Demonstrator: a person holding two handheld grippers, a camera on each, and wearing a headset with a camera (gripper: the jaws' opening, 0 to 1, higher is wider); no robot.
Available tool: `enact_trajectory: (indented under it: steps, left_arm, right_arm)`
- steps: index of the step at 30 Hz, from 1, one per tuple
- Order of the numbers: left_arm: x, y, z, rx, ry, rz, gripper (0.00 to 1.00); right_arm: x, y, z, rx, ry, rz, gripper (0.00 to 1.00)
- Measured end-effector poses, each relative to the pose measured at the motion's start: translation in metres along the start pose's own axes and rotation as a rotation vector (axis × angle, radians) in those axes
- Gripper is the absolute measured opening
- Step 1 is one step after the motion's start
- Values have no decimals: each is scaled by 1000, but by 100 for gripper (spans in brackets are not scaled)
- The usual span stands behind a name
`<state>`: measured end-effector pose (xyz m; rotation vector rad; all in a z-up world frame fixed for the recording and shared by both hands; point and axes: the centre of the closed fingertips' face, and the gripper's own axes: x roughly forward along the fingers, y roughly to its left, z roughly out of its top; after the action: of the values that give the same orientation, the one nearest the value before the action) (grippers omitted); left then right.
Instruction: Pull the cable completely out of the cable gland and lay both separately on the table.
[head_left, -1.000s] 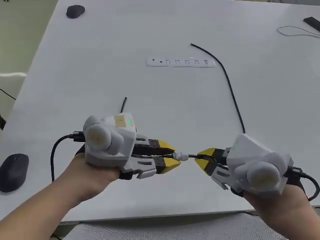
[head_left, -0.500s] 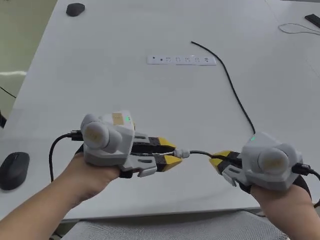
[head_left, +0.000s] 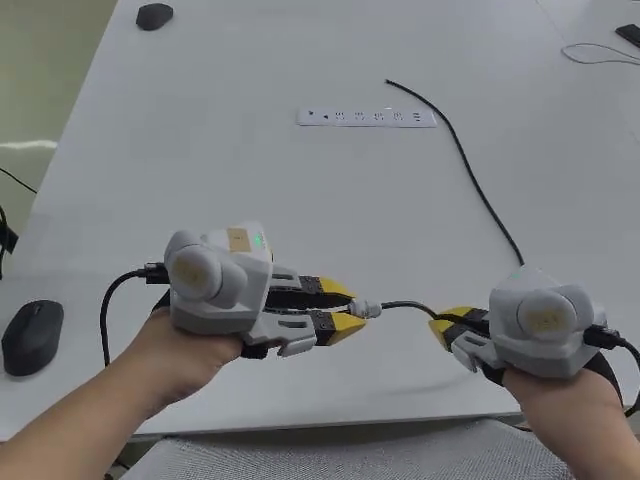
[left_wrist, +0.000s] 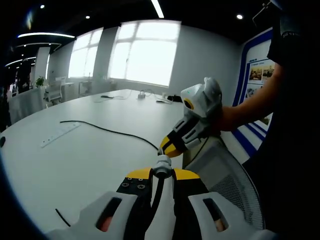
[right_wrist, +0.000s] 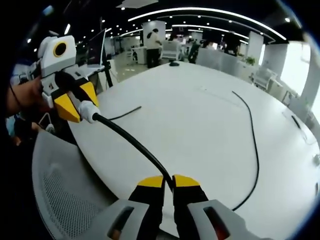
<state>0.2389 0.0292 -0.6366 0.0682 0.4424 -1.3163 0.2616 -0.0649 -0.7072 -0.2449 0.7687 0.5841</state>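
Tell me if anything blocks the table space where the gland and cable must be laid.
Nothing visible blocks it. The table beyond the cable gland and cable is bare apart from a short black strand; the power strip lies farther off.

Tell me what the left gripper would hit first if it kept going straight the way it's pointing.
Probably the right gripper: its yellow fingers face the left gripper almost head-on, just past the cable stretched between them. Depth is hard to judge.

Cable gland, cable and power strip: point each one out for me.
cable gland (right_wrist: 88, 110), right gripper view, its white body.
cable (right_wrist: 132, 144), right gripper view, middle of the black sheath.
power strip (head_left: 366, 118), head view, middle of its top face.
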Motion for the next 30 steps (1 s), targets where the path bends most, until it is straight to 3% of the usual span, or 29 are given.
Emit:
enact_trajectory:
  steps: [8,12,14,22,30]
  left_arm:
    - [-2,-1,0,-6,1,-3,15]
    - [-4,0,-1,-11,2,0,15]
    - [-4,-1,-1,-10,3,-2,15]
    - [-5,-7,1,-10,3,-8,15]
    - [-7,-14,-4,6,22,-4,15]
  right_arm:
    - [-6,5,-2,-50,-8,19,2]
    - [-8,8,1,-106,-5,7,16]
    - [-12,12,5,-128,-8,13,14]
    - [-32,42,33,-326,-53,41,16]
    - [-32,70,50,-474,-60,41,14]
